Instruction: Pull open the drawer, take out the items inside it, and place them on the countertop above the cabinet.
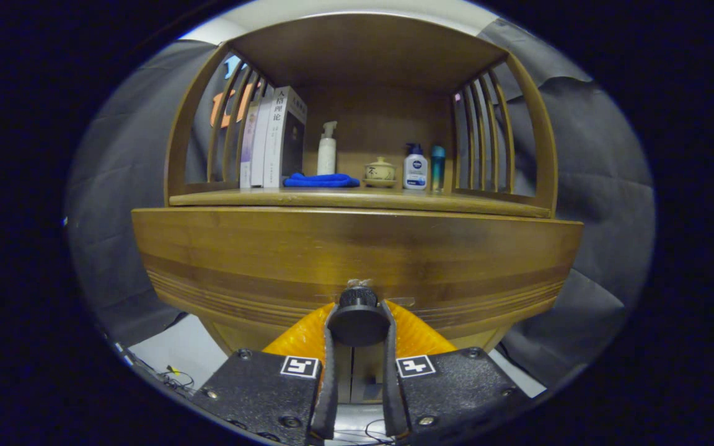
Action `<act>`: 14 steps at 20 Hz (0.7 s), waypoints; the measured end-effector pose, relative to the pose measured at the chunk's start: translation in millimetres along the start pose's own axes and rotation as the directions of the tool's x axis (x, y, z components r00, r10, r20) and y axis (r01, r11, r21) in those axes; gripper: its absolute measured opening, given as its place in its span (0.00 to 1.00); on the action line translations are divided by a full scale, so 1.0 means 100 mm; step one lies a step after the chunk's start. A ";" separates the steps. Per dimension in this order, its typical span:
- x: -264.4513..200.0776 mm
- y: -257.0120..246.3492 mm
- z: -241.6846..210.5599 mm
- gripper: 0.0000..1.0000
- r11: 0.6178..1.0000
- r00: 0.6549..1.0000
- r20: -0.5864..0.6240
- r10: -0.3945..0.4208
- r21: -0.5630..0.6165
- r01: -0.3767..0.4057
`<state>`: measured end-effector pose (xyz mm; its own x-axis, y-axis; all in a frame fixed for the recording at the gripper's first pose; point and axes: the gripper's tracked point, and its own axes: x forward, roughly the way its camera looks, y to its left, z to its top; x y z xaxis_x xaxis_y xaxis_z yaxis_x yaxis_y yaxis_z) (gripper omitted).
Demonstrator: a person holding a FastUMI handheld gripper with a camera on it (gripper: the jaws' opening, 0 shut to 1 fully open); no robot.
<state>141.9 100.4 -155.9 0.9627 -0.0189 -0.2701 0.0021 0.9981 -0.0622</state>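
A wooden cabinet fills the view, its drawer front (357,248) a wide brown panel directly ahead of me. A round dark knob (357,319) sticks out from the lower middle of that panel. My gripper (357,325) is shut on the knob, one finger pressing each side of it. The drawer's inside is hidden behind the panel. Above the drawer lies the countertop (357,199), a wooden shelf under a curved hood with slatted sides.
On the countertop stand several books (273,139) at the left, a folded blue cloth (321,180), a white pump bottle (326,150), a small lidded pot (380,171), a white-and-blue bottle (415,167) and a teal bottle (437,167).
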 end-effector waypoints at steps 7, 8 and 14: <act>-0.01 0.02 0.01 0.33 1.000 1.000 -0.011 0.004 0.013 -0.004; 0.01 0.00 0.00 0.32 1.000 1.000 -0.010 0.003 0.007 -0.003; 0.00 0.01 -0.02 0.33 1.000 0.999 -0.033 0.005 -0.010 -0.005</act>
<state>141.3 101.0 -158.0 0.9532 -0.0158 -0.3020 -0.0059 0.9975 -0.0706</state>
